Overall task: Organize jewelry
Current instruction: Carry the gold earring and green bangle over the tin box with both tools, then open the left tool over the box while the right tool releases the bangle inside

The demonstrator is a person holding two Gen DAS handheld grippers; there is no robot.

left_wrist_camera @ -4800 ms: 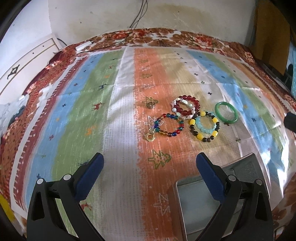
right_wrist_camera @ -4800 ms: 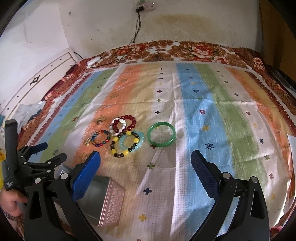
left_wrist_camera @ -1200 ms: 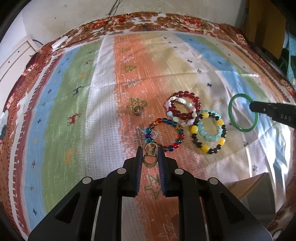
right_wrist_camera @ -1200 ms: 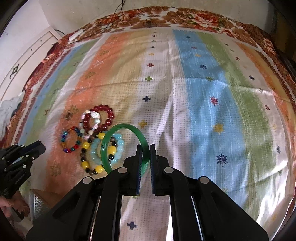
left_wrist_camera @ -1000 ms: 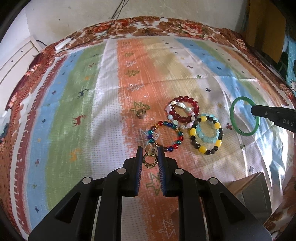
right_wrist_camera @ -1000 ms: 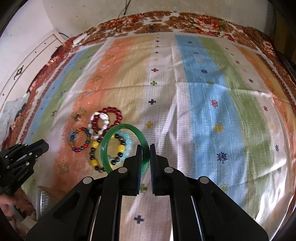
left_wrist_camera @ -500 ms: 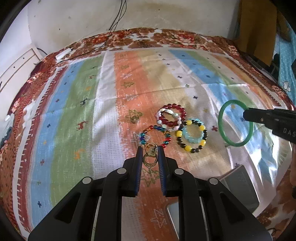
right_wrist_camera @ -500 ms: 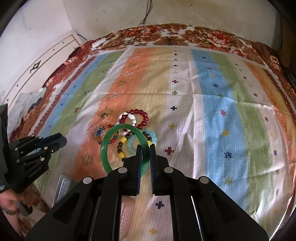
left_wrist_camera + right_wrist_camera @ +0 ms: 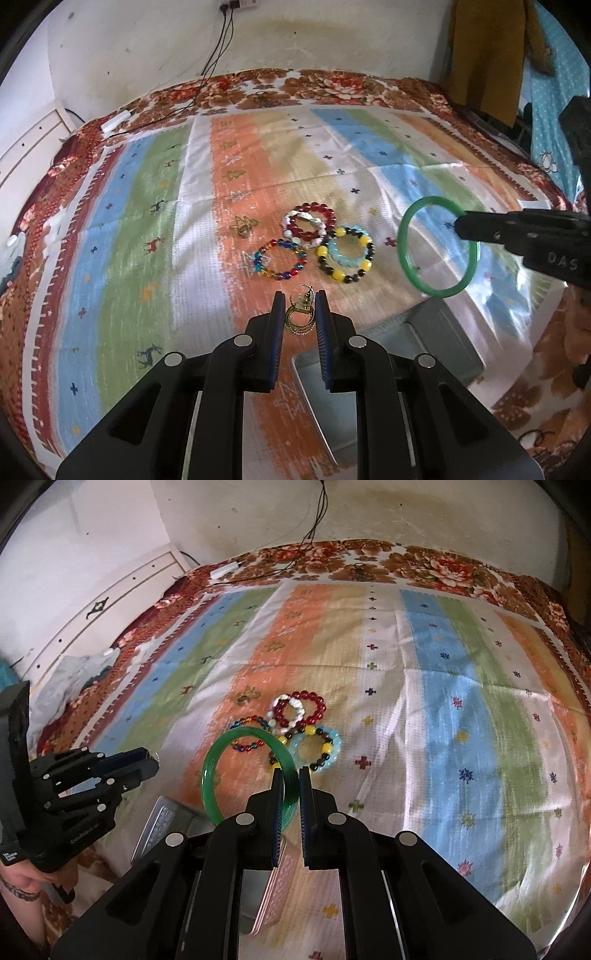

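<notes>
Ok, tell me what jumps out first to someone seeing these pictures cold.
The green bangle stands out first, pinched by its rim in the right gripper and lifted over the striped cloth. Next comes the gold earring clamped between the fingers of the left gripper. Beyond them, a cluster of beaded bracelets lies on the cloth's orange stripe, and an open metal box sits at the near edge.

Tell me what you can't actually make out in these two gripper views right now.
- Metal box: interior hidden in both views, behind gripper bodies.
- Gold earrings: clasp detail too small; the left gripper hides them in the right wrist view.
- Small ring: design too small.
- Green bangle: lower rim behind the right gripper.
</notes>
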